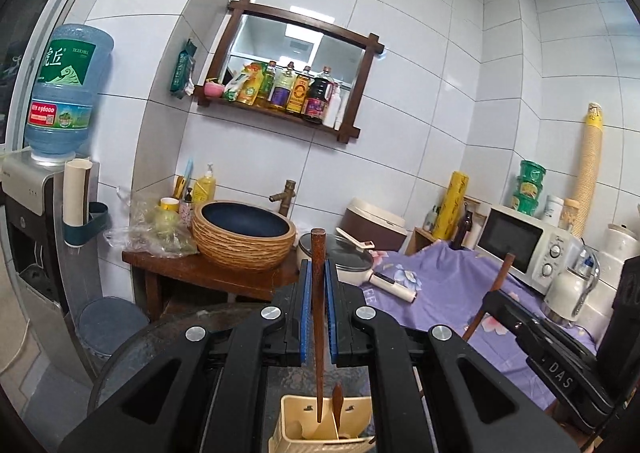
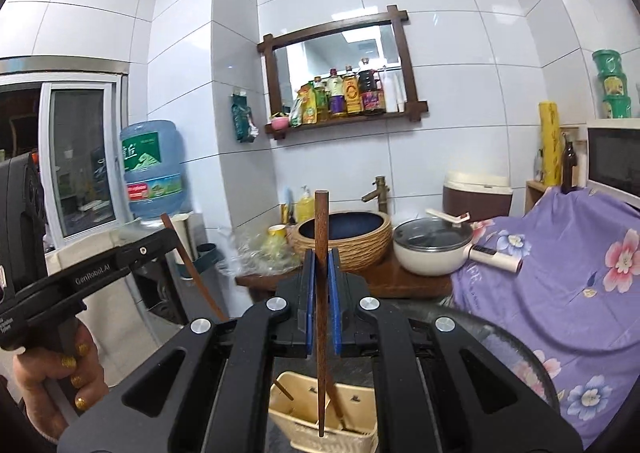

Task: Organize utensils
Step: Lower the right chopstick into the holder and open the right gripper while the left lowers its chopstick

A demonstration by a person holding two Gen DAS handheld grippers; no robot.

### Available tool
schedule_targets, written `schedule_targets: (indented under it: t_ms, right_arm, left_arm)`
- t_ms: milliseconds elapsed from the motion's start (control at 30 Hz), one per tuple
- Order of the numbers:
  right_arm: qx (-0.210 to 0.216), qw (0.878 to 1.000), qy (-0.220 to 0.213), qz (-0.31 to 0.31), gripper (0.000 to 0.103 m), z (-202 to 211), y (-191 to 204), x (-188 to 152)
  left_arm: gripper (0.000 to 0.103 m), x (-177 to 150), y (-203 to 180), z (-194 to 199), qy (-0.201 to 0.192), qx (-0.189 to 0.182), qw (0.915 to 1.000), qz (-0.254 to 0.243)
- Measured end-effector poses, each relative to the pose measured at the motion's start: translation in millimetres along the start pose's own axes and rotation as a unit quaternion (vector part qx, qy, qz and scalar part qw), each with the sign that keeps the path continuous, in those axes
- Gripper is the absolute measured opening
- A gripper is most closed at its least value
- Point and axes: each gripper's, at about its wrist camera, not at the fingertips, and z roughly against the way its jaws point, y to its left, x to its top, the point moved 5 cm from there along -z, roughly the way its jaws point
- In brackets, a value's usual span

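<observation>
My left gripper (image 1: 318,267) is shut on a dark wooden chopstick (image 1: 318,245) that stands upright between its blue pads. The chopstick's lower tip hangs over a cream utensil holder (image 1: 296,399), which has a wooden utensil (image 1: 338,401) in it. My right gripper (image 2: 321,253) is likewise shut on an upright wooden chopstick (image 2: 322,213), its tip above the same holder (image 2: 308,389). Other sticks (image 2: 336,409) lean inside. Each view shows the other gripper off to the side with its chopstick: the right gripper (image 1: 494,299), and the left gripper (image 2: 168,239) held by a hand (image 2: 52,373).
The holder stands on a round dark table (image 1: 160,337). Behind are a woven basin (image 1: 244,237) with a tap, a lidded white pot (image 2: 430,249), a purple flowered cloth (image 2: 560,273), a microwave (image 1: 520,241), a water dispenser (image 1: 60,93) and a shelf of bottles (image 1: 288,93).
</observation>
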Motion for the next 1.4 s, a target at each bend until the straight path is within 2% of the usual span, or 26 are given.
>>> schedule_targets:
  t_ms: [133, 400, 700, 967, 1200, 1267, 1300, 1333, 1367, 1400]
  right_arm:
    - [-0.021, 1.000, -0.006, 0.003, 0.007, -15.9, -7.5, -13.6]
    - [-0.036, 0.999, 0.031, -0.009, 0.007, -43.0, -21.1, -62.9]
    - [-0.038, 0.997, 0.060, -0.010, 0.007, -54.9, -22.7, -98.1]
    - [-0.041, 0.996, 0.078, -0.015, 0.007, -60.0, -27.4, -115.2]
    - [-0.043, 0.996, 0.076, -0.003, 0.008, -57.4, -25.6, -117.9]
    - [-0.039, 0.996, 0.075, -0.006, 0.013, -55.9, -26.8, -118.7]
    - [-0.040, 0.996, 0.077, -0.007, 0.030, -54.6, -27.5, -120.2]
    - [-0.043, 0.996, 0.076, -0.009, 0.056, -52.3, -28.1, -120.9]
    - [-0.046, 0.997, 0.066, -0.011, 0.064, -47.1, -29.0, -121.3]
    - [-0.046, 0.997, 0.061, -0.010, 0.064, -43.8, -29.0, -120.6]
  left_arm:
    - [0.007, -17.1, 2.7, -19.4, 0.008, 0.007, 0.9999, 0.003]
    - [0.007, -58.9, 16.0, -45.7, 0.038, 0.023, 0.9990, 0.005]
    - [0.007, -93.8, 18.5, -59.1, 0.073, 0.023, 0.9970, -0.003]
    - [0.007, -111.0, 18.1, -68.9, 0.098, 0.021, 0.9949, -0.011]
    - [0.007, -123.1, 20.3, -75.7, 0.116, 0.019, 0.9930, -0.015]
    - [0.011, -123.9, 20.7, -75.4, 0.120, 0.014, 0.9925, -0.014]
    - [0.014, -124.4, 20.8, -74.6, 0.124, 0.013, 0.9921, -0.015]
    - [0.025, -124.3, 21.2, -72.8, 0.124, 0.014, 0.9921, -0.018]
    - [0.034, -124.8, 21.2, -71.5, 0.123, 0.014, 0.9921, -0.019]
    - [0.043, -124.1, 22.7, -66.5, 0.118, 0.012, 0.9927, -0.018]
